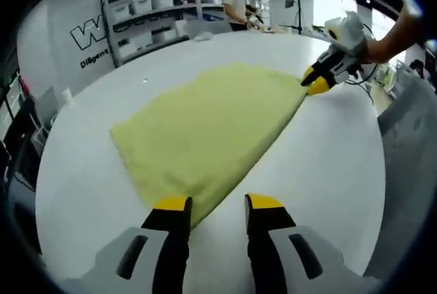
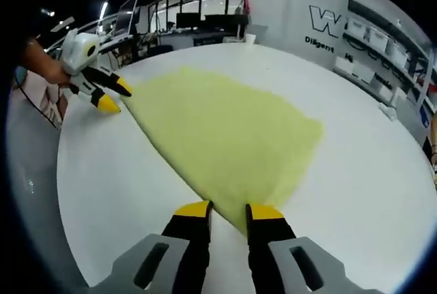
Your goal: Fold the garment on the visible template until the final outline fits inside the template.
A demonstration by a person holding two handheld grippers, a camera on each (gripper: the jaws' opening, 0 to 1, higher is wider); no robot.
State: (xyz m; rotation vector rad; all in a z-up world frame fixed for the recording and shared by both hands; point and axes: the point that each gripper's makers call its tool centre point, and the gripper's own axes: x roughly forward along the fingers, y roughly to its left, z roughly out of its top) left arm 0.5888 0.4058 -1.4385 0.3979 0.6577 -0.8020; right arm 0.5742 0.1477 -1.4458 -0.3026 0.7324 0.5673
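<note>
Left gripper view — shelf bins [image 1: 143, 2], contents indiscernible

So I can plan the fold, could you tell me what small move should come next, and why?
Probably close both grippers. The yellow garment lies flat; the left gripper and right gripper each straddle a corner along one edge, fingers open, so neither holds cloth yet.

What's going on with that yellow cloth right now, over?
Left gripper and right gripper open, each at a corner of the yellow garment. Garment flat on the white table. Nothing in the way.
</note>
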